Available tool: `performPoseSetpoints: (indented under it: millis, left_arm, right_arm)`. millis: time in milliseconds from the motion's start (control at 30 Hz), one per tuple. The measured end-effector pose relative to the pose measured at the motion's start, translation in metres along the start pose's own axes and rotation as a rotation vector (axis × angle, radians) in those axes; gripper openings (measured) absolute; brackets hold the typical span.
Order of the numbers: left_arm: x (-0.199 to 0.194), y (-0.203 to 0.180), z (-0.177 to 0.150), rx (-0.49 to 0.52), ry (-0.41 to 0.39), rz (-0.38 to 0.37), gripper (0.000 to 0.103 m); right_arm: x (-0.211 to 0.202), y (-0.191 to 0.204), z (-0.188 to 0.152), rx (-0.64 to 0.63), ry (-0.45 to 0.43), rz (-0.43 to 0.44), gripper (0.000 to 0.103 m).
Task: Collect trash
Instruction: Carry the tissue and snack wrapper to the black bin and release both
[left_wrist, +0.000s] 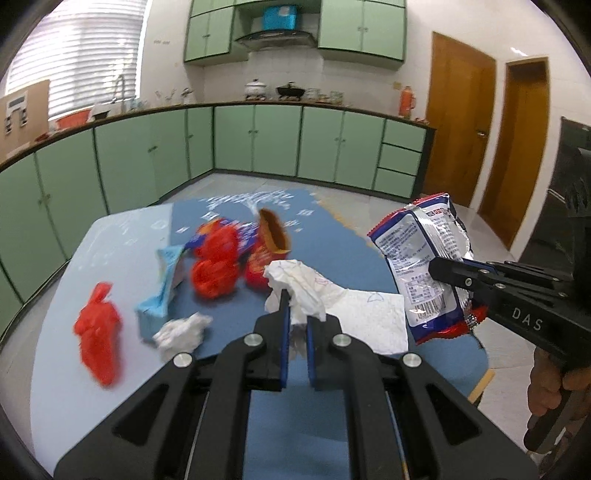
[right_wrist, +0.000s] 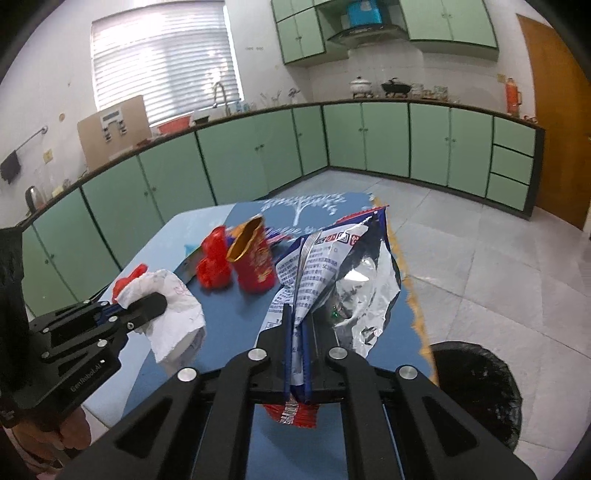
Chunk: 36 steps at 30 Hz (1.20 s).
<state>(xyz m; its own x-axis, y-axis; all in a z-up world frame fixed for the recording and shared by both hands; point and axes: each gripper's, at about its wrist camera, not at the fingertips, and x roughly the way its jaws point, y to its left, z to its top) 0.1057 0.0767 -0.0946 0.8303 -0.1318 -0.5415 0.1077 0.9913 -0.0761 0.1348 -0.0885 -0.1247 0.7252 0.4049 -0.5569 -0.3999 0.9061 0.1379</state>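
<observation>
Trash is held clear of the surface (left_wrist: 332, 251), probably bound for the black bin (right_wrist: 476, 391): left gripper (left_wrist: 295, 321) jaws pinch a crumpled tissue (left_wrist: 295, 288), right gripper (right_wrist: 297, 343) jaws clamp a snack wrapper (right_wrist: 340, 273).

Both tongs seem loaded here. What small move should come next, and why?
Probably swing the right tongs over the black bin at the lower right of its view and drop the snack wrapper there. Both tongs are shut on trash: the right on the wrapper, the left tongs on a white paper towel. The bin sits closest to the right hand.
</observation>
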Motion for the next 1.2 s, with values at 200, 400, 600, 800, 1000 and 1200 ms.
performPoseSetpoints:
  millis: [200,400,600,800,1000,1200]
  left_arm:
    - [0.009,-0.034,0.011,0.049,-0.023,-0.076,0.006]
    - [0.021,-0.070,0.023,0.078,-0.038,-0.143,0.006]
    - [0.039,-0.116,0.031,0.120,-0.039,-0.216,0.006]
    - [0.063,-0.161,0.033,0.162,-0.023,-0.291,0.006]
    - [0.093,-0.203,0.027,0.215,0.008,-0.338,0.006]
    - [0.132,-0.235,0.014,0.263,0.088,-0.369,0.006]
  right_arm:
    - [-0.025,-0.033,-0.001,0.048,-0.036,-0.077,0.005]
    - [-0.053,-0.070,-0.005,0.105,-0.072,-0.167,0.005]
    - [-0.074,-0.106,-0.017,0.173,-0.086,-0.256,0.005]
    - [-0.084,-0.143,-0.036,0.245,-0.068,-0.327,0.005]
    - [-0.087,-0.184,-0.062,0.322,-0.032,-0.394,0.005]
    - [-0.082,-0.219,-0.094,0.392,0.033,-0.445,0.005]
